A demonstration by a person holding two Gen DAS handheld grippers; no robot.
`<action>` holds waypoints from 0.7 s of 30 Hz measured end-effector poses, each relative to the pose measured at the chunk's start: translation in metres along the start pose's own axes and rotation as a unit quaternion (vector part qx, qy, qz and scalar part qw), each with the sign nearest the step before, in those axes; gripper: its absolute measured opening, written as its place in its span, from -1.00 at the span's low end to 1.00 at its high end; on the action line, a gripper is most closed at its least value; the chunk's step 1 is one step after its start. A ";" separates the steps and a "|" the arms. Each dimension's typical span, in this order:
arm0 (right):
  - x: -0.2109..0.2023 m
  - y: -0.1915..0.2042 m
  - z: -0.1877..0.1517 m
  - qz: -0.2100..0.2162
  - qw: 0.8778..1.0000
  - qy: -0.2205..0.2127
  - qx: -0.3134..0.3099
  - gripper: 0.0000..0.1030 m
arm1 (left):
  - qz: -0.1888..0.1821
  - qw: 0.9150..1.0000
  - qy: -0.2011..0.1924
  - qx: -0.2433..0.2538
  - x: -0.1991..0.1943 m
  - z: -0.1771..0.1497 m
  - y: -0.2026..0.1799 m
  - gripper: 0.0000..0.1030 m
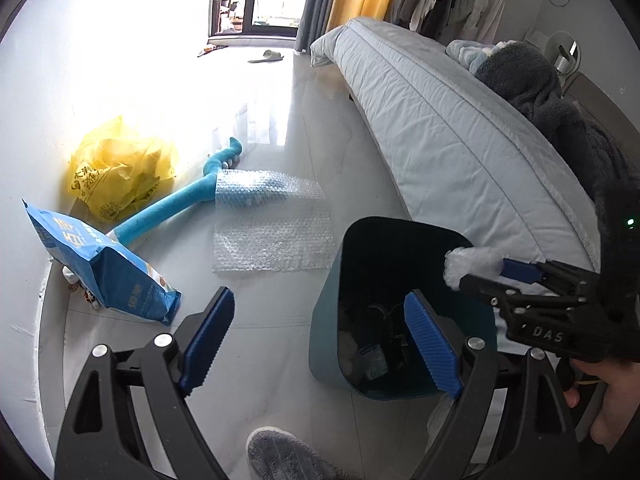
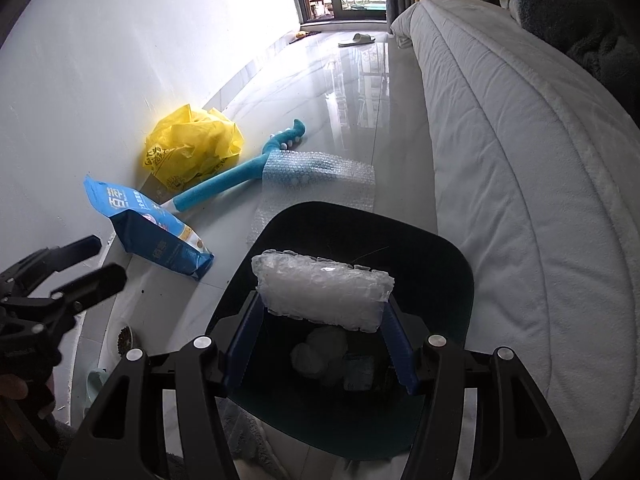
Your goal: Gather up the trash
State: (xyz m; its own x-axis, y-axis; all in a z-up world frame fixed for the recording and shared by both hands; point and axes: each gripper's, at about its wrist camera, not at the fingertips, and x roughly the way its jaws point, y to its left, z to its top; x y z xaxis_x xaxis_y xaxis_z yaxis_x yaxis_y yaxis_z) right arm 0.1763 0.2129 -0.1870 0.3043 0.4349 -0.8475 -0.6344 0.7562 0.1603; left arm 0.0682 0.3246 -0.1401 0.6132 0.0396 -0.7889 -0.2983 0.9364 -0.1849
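The folded wad of bubble wrap [image 2: 324, 294] is pinched crosswise between the blue pads of the right gripper [image 2: 320, 340], one end against each pad, and it hangs directly over the open mouth of the dark bin [image 2: 452, 264], which sits just ahead of and below the fingers. The step in hand looks like the drop: this piece is carried to the bin and not yet let go. The next move calls only for the jaws to part while the wad is centred over the opening, clear of the rim (some pale trash already lies at the bottom).

The left gripper [image 1: 320, 340] stands spread wide with nothing between its pads, the bin's near wall just ahead of its right finger. Beyond it, further out on the floor, more pickings wait: a flat sheet of bubble wrap [image 1: 272, 224], a blue snack bag [image 1: 112, 276] to its left, a crumpled yellow plastic bag [image 1: 120, 168] against the wall, and a long blue plush toy [image 1: 176, 208] half under the sheet.
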 end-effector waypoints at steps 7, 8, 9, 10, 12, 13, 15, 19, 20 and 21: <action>0.021 -0.003 -0.004 -0.011 0.999 0.034 0.024 0.16 | 0.016 0.997 -0.068 -0.021 -0.037 0.016 0.004 0.80; 0.024 -0.004 -0.006 -0.016 0.999 0.040 0.027 0.16 | 0.012 0.997 -0.078 -0.023 -0.044 0.020 0.004 0.80; 0.026 -0.005 -0.007 -0.017 0.998 0.044 0.030 0.18 | 0.009 0.996 -0.086 -0.024 -0.049 0.023 0.003 0.81; 0.027 -0.006 -0.008 -0.019 0.998 0.049 0.032 0.23 | 0.005 0.995 -0.094 -0.023 -0.055 0.025 0.001 0.82; 0.028 -0.006 -0.009 -0.024 0.998 0.051 0.033 0.36 | 0.001 0.994 -0.107 -0.015 -0.064 0.028 -0.004 0.86; 0.026 -0.007 -0.009 -0.027 0.998 0.049 0.032 0.44 | 0.001 0.994 -0.112 -0.012 -0.068 0.029 -0.006 0.86; 0.019 -0.008 -0.007 -0.030 0.998 0.043 0.033 0.52 | -0.004 0.993 -0.118 -0.010 -0.075 0.031 -0.009 0.89; -0.004 -0.012 -0.007 -0.029 0.999 0.019 0.035 0.62 | 0.012 0.992 -0.123 0.005 -0.087 0.033 -0.021 0.91; -0.013 -0.013 -0.008 -0.030 0.999 0.011 0.032 0.63 | 0.018 0.992 -0.127 0.011 -0.091 0.032 -0.025 0.91; -0.019 -0.014 -0.009 -0.031 0.999 0.006 0.030 0.64 | 0.025 0.991 -0.133 0.019 -0.094 0.032 -0.029 0.91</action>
State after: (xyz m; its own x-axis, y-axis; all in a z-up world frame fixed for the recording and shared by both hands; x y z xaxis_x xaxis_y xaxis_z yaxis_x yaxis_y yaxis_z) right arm 0.1735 0.1898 -0.1779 0.3325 0.3816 -0.8624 -0.5715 0.8090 0.1376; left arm 0.0428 0.3046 -0.0419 0.7702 0.1725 -0.6140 -0.3095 0.9429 -0.1233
